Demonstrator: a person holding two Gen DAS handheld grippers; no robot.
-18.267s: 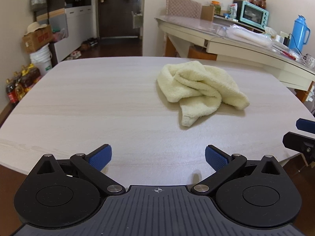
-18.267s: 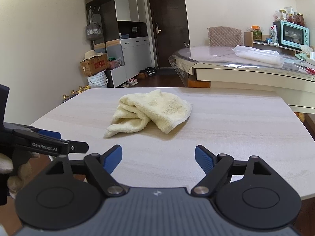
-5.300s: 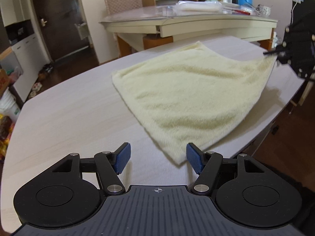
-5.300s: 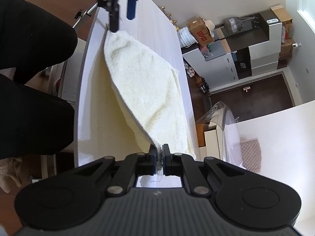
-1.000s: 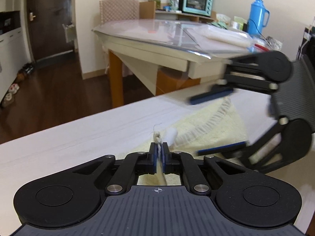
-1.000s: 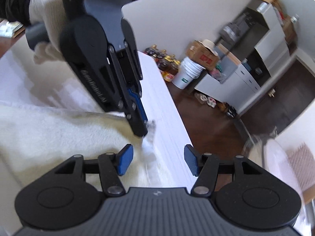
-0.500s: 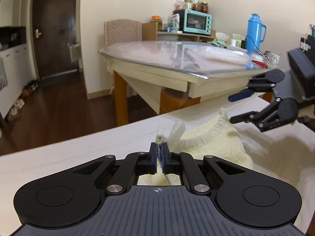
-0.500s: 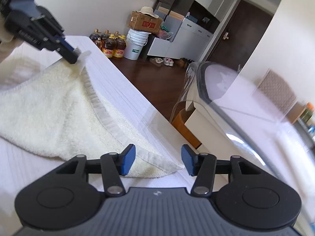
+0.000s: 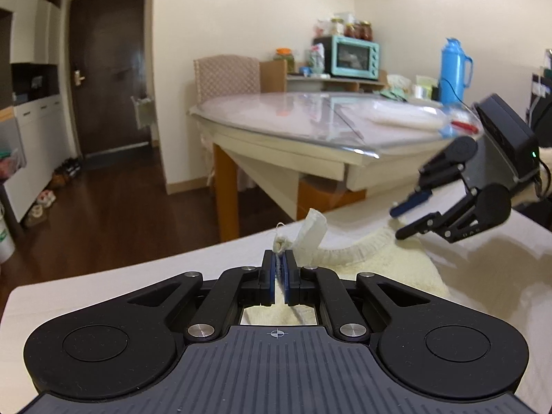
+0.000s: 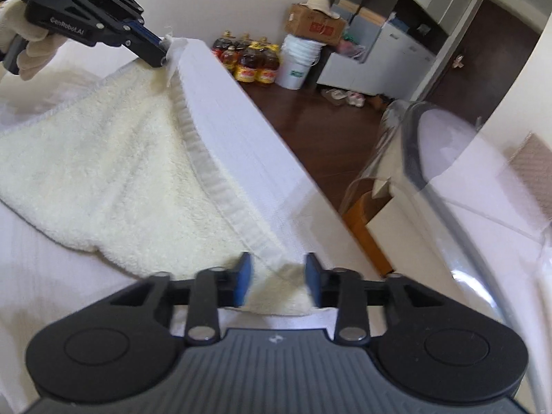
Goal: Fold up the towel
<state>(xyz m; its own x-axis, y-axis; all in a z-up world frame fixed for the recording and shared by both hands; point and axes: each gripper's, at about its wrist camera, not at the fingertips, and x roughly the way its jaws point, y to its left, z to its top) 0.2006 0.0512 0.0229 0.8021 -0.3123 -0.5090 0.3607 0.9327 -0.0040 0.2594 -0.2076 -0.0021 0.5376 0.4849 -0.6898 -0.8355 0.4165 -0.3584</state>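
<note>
A cream terry towel (image 10: 114, 179) lies folded on the white table (image 10: 238, 138), its hemmed edge along the table's far side. My left gripper (image 9: 279, 269) is shut on one towel corner with its label (image 9: 310, 238) sticking up; it also shows in the right wrist view (image 10: 160, 56). My right gripper (image 10: 277, 279) is open, its blue pads (image 10: 243, 276) on either side of the other towel corner (image 10: 283, 293). In the left wrist view my right gripper (image 9: 410, 215) hovers open over the towel (image 9: 396, 265).
A second table (image 9: 310, 127) with a clear cover stands just beyond the far edge, holding a blue thermos (image 9: 452, 69) and a toaster oven (image 9: 352, 57). Oil bottles (image 10: 252, 62), a bucket (image 10: 296, 65) and a cardboard box (image 10: 314, 24) stand on the dark floor.
My right gripper has moved down and forward so its open pads now straddle the towel's near corner. My left gripper stays shut on the other corner, nearly still.
</note>
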